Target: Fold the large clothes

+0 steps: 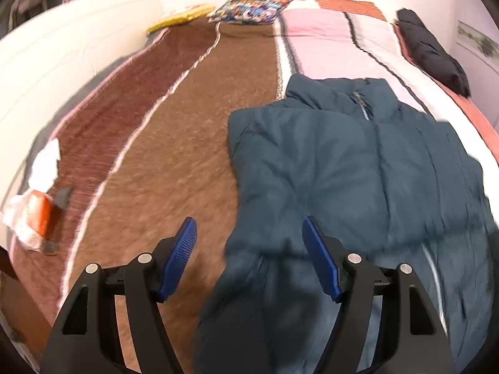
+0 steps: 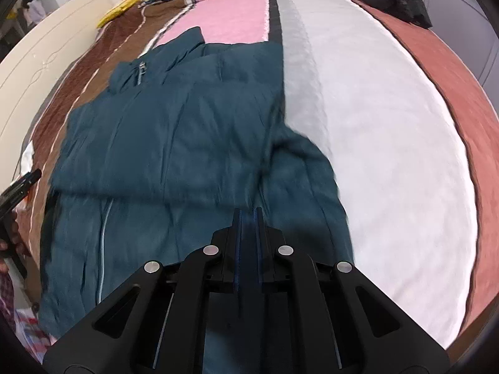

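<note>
Left wrist view: the left gripper (image 1: 249, 258) hangs over the bed with its ribbed blue pads (image 1: 181, 255) spread wide and nothing between them. A puffy teal zip jacket (image 1: 343, 162) lies below on the fuzzy striped blanket (image 1: 174, 143), its upper part folded over the lower.

Right wrist view: the right gripper (image 2: 248, 243) has its jaws nearly closed, pinching a fold of the jacket (image 2: 174, 131) beside the blanket's (image 2: 389, 155) white stripe.
</note>
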Available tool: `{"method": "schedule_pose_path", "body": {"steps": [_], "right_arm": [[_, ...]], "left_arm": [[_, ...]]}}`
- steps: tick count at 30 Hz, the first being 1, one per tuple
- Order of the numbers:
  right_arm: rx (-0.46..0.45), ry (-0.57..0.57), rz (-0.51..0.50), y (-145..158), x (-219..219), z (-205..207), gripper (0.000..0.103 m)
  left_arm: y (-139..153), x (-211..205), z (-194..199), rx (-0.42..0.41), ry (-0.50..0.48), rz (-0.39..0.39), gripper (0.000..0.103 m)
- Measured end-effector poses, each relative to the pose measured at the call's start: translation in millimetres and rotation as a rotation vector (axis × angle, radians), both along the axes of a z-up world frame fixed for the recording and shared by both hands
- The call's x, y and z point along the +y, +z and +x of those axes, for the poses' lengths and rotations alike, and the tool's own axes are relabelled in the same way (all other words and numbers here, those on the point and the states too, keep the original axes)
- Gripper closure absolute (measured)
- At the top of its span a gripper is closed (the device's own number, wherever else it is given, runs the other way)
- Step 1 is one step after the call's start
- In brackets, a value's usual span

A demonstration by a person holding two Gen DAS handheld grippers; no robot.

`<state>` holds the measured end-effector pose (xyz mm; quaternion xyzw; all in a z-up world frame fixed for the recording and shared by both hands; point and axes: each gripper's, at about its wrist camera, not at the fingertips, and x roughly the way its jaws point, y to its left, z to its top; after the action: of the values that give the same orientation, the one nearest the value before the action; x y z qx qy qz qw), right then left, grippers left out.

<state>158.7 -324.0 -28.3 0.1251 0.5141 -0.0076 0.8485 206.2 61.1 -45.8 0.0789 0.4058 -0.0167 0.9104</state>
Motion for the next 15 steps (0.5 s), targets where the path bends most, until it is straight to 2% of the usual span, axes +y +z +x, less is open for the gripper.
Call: {"method": "schedule_pose_path", "body": {"steps": [5, 10, 13, 15], "right_arm": [[-0.019, 0.001, 0.008, 6, 7, -54, 0.093], [-0.025, 0.001, 0.006, 5, 15, -96, 0.092], [-0.02, 0.001, 0.008, 2, 20, -112, 0.091], [-0.021, 0.0, 0.008, 1, 24, -123, 0.09]], "left_arm": [[-1, 1, -50, 0.017, -0.023, 0.026, 0.034], [-13, 13, -86, 0.091, 0.048, -0.071, 0.034], [-17, 13, -105, 0.095, 0.089, -0.049, 0.034], [-17, 11, -117, 0.103, 0.082, -0.051, 0.034]]}}
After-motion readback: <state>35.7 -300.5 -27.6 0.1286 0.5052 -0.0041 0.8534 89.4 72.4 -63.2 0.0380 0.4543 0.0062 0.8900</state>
